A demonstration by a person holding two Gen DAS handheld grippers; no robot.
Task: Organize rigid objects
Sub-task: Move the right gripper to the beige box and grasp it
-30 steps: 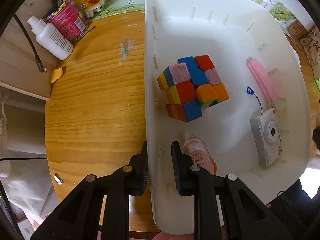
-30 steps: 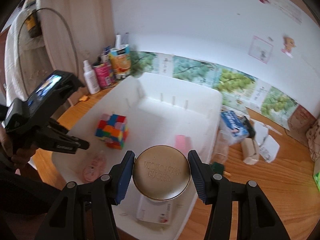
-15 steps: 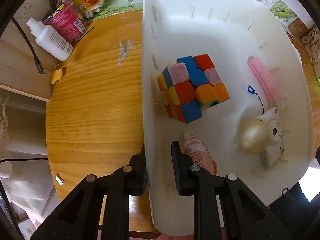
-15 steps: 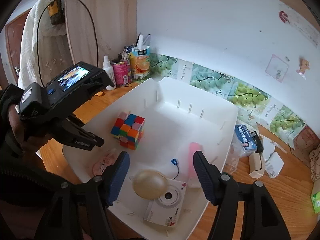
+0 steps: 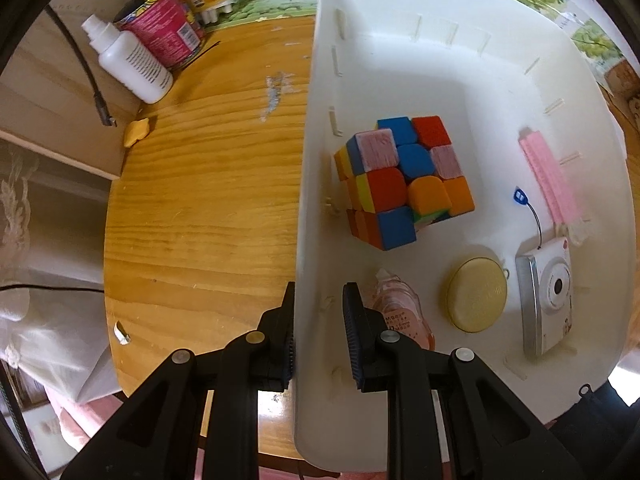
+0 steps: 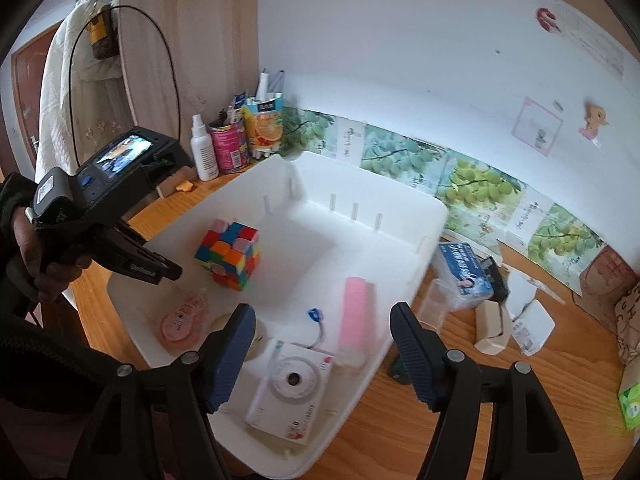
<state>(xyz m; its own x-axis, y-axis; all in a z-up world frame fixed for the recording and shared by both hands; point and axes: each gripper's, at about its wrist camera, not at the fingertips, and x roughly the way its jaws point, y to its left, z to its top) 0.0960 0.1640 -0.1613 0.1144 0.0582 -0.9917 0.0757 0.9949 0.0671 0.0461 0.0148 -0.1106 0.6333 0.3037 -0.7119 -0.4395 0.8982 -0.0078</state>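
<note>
Now | left gripper (image 5: 318, 312) pinches white plastic bin (image 5: 316, 152) wall | right gripper (image 6: 322, 354) wide, empty, just been opening, nothing between its jaws | loose white box (image 6: 490, 326) on desk lies right of it, nearer right hand.

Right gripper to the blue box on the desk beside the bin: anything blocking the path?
Nothing solid stands between them. The right gripper hangs open and empty over the white bin's near corner; its jaws have just been opening. The blue box sits outside the bin's wall, with a clear plastic case just in front.
</note>
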